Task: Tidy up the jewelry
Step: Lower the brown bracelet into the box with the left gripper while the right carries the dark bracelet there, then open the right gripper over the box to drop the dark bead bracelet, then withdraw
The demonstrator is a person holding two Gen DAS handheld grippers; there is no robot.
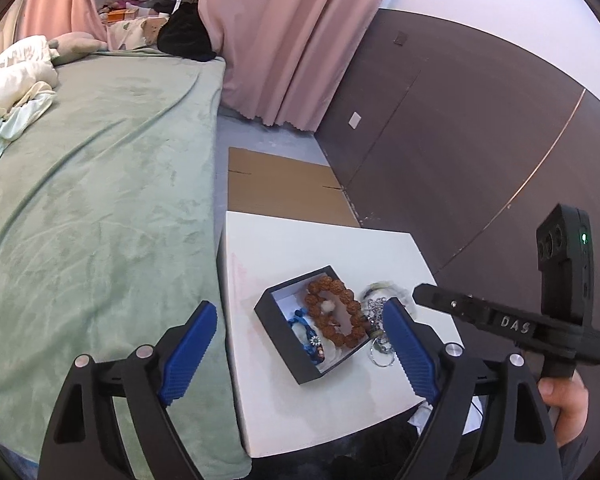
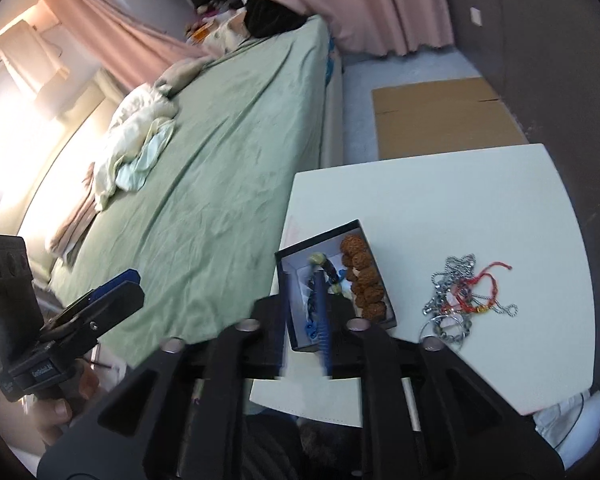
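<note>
— So, going left to right, what lies off the left gripper [image 1: 298, 354]?

— Out to its left spreads the pale green bed cover [image 1: 100, 184]. Its blue-padded fingers [image 1: 190, 354] are spread wide, holding nothing. Between and beyond them, on the square white table [image 1: 320, 248], sits the open black cardboard box [image 1: 278, 326]. Inside lie a blue cord bracelet [image 1: 306, 326] and, to its right, a chunky brown bead bracelet [image 1: 334, 312].

— And further right?

— Just outside the box's right wall, partly behind the right-hand finger, a tangle of silver chains [image 1: 374, 312]. Past that, the right gripper [image 1: 496, 320] hangs over the table's right edge.

— What does the right gripper's own camera show?

— Its fingers [image 2: 323, 328] are nearly together over the box [image 2: 290, 296], blurred; whether they pinch anything I cannot tell. To their right, well apart from the box, the chains [image 2: 446, 304] lie with a red string bracelet [image 2: 480, 284] across them.
</note>
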